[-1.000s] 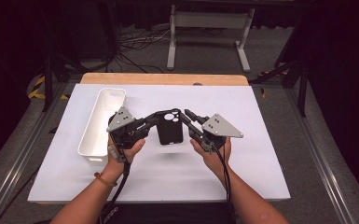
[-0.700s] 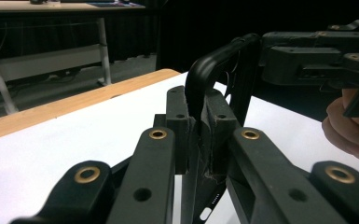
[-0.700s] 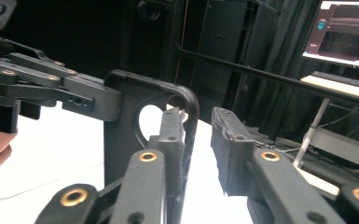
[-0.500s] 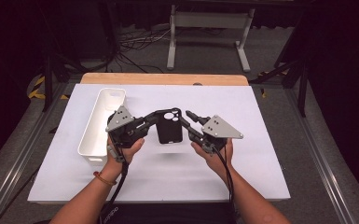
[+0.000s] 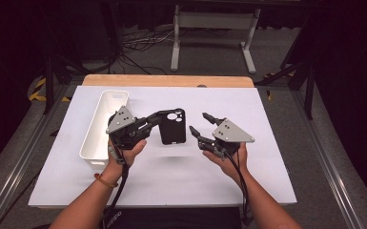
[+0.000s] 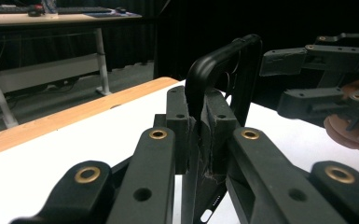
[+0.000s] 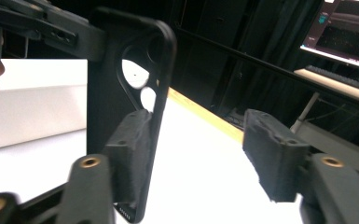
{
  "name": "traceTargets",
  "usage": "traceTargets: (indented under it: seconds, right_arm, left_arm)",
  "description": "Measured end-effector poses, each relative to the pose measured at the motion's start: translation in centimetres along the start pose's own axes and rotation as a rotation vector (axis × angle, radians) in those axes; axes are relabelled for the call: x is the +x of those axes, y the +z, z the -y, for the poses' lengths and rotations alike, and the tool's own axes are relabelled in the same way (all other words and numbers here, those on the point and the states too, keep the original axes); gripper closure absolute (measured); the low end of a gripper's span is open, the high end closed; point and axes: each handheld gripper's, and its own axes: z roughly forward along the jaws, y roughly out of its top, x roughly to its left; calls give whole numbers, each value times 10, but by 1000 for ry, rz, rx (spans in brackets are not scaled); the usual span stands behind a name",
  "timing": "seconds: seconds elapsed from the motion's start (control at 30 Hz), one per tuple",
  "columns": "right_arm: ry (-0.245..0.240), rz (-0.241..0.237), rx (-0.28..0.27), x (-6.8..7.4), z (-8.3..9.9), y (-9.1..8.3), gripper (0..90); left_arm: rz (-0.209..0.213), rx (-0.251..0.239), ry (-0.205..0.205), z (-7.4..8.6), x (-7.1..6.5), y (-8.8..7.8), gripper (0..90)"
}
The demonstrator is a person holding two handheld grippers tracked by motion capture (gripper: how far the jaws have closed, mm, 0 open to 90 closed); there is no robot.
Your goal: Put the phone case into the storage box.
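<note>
On a white table with a white bin at its left, the left gripper clamps a black phone case upright above the middle, while the right gripper, jaws just opened apart, sits beside it.

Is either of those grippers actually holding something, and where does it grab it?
The left gripper is shut on the black phone case, pinching its side edge. The right gripper has just been opening and holds nothing.
</note>
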Motion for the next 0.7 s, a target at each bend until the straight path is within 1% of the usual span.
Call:
traceTargets:
  seconds: [0.07, 0.1, 0.13, 0.17, 0.2, 0.23, 0.27, 0.3, 0.37, 0.43, 0.47, 0.5, 0.53, 0.6, 0.7]
  right_arm:
    - [12, 9, 9, -1, 4, -4, 340]
    - [12, 9, 9, -1, 4, -4, 340]
    - [15, 11, 13, -1, 6, -6, 312]
    - [15, 20, 37, -1, 10, -8, 276]
    - [15, 20, 37, -1, 10, -8, 276]
    - [18, 22, 47, -1, 12, -8, 253]
    - [16, 26, 57, 0, 15, -9, 238]
    - [20, 25, 56, 1, 16, -10, 227]
    - [12, 25, 63, 3, 19, -13, 204]
    - [-20, 25, 76, 6, 23, -16, 193]
    - [-28, 25, 84, 7, 24, -17, 185]
    - [-26, 19, 94, 8, 27, -18, 182]
    - [-31, 17, 96, 8, 29, -20, 181]
    - [-28, 15, 101, 8, 33, -24, 179]
    - [-23, 15, 101, 10, 39, -29, 175]
  left_arm:
    - [0, -1, 2, -1, 0, 0, 835]
    - [3, -5, -1, -1, 0, 0, 835]
    - [4, -4, 3, -1, 0, -1, 835]
    - [6, -6, 2, -2, 0, -1, 835]
    - [6, -3, 0, -2, 0, -1, 835]
    - [6, -6, -1, -3, 0, -2, 835]
    - [5, -5, 7, -4, 0, -3, 835]
    - [4, -7, 15, -4, 1, -3, 835]
    - [4, -15, 19, -6, 0, -5, 835]
    - [4, -20, 26, -8, 1, -8, 835]
    - [1, -26, 27, -9, 1, -9, 835]
    - [0, -18, 31, -10, 2, -11, 835]
    - [0, -28, 28, -10, 3, -11, 835]
    - [-2, -31, 21, -11, 3, -13, 835]
    - [-6, -32, 29, -13, 4, -16, 835]
